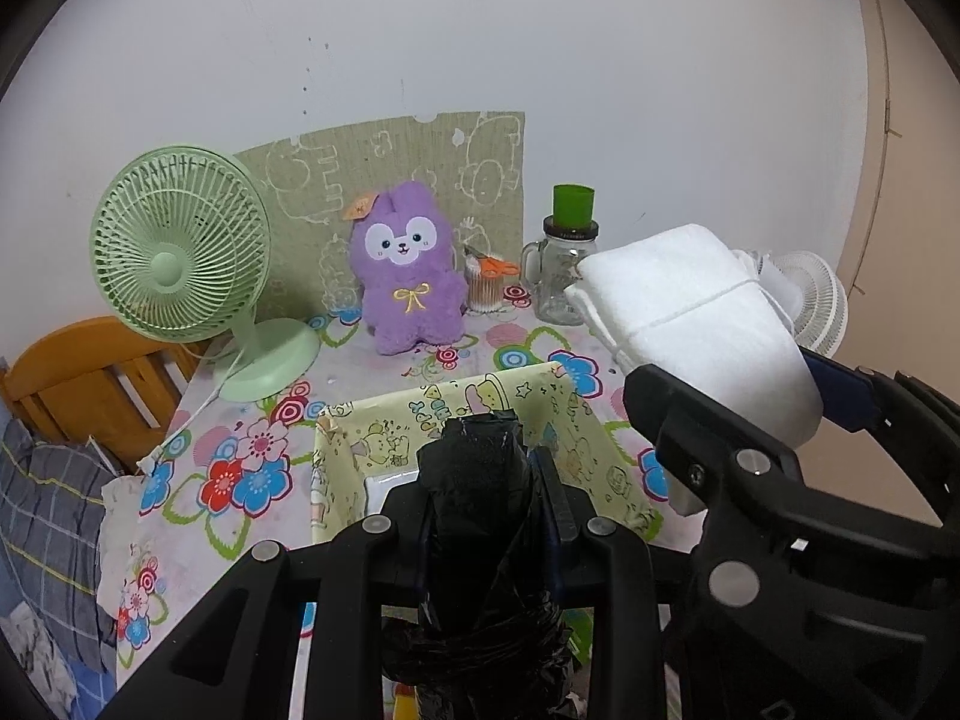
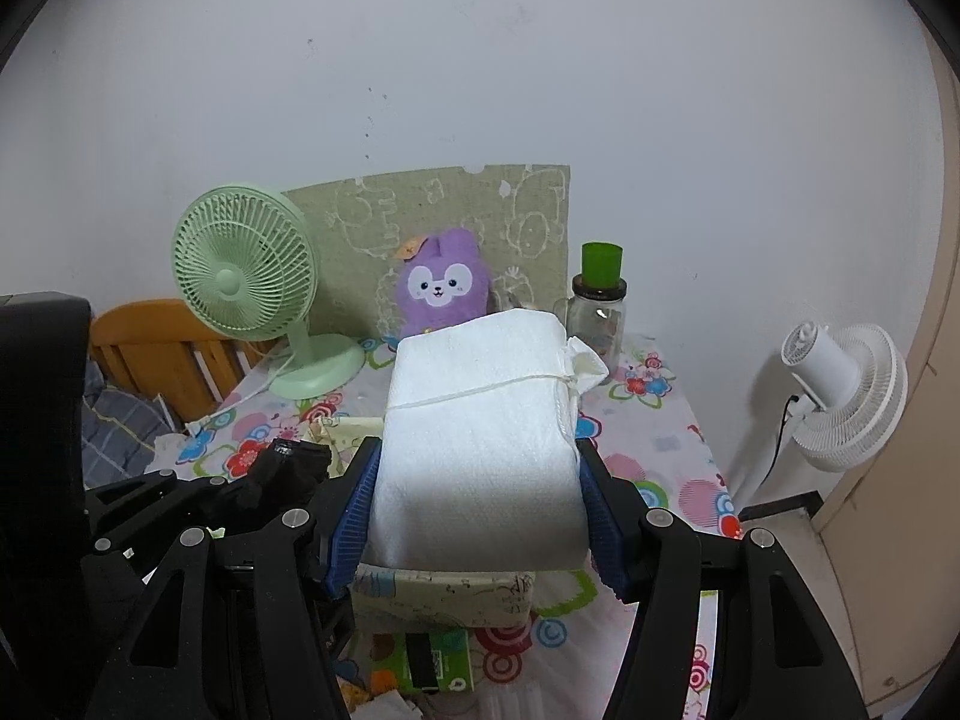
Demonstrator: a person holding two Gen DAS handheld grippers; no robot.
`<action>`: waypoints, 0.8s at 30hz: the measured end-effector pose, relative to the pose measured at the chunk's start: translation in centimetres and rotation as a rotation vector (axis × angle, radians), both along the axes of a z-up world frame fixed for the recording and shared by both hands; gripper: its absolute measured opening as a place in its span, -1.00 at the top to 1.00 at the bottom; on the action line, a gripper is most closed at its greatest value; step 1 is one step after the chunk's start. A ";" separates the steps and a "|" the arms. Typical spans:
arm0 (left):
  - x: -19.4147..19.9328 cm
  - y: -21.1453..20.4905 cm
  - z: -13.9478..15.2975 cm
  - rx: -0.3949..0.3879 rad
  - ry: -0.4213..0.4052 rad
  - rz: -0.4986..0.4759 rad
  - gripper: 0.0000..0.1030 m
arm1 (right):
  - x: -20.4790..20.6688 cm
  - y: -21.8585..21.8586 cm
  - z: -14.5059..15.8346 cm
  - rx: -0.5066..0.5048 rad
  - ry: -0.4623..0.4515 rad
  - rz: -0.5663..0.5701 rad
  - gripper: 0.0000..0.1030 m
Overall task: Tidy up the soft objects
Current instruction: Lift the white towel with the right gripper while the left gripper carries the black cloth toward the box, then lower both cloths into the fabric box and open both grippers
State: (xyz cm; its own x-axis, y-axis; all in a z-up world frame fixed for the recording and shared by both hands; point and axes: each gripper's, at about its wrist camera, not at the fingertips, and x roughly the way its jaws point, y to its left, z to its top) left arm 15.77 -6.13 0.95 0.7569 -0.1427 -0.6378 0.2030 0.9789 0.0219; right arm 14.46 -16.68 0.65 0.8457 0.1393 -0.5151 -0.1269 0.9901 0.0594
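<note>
Floral cloth is covering the bench (image 1: 252, 462), which is being backed by a pale wall and a green drawn-on board (image 1: 420, 162). A purple plush (image 1: 408, 270) is being propped upright against that board, with a green fan (image 1: 180, 246) to its left and a glass jar (image 1: 561, 276) with a green cap to its right; a cup of cotton swabs (image 1: 486, 291) is being kept between plush and jar.

A roll of black bags (image 1: 480, 498) is being clenched by the left hand-held gripper (image 1: 480, 468), its blue pads pressed against both sides of the roll, above the near end of an open paper-lined box (image 1: 456, 402) in the middle of the bench.

A white folded towel (image 2: 480, 420), tied round with white string, is being grasped by the right hand-held gripper (image 2: 480, 480); its blue pads are being pressed into the towel's two sides. The towel is being held off the bench, over the box's (image 2: 444, 594) right part, just right of the left hand-held gripper (image 2: 288, 468).

A white fan (image 2: 840, 396) is being seen past the bench's right edge, and a wooden bed frame (image 1: 78, 372) beyond its left.
</note>
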 end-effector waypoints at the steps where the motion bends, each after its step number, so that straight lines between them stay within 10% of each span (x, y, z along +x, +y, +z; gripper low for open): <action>1: 0.4 0.0 -0.2 0.000 0.005 -0.001 0.48 | 0.4 0.0 -0.1 0.005 0.004 -0.004 -0.26; 24: 8.4 0.8 -5.5 -0.035 0.166 0.018 0.48 | 9.0 0.8 -5.1 -0.001 0.151 -0.032 -0.26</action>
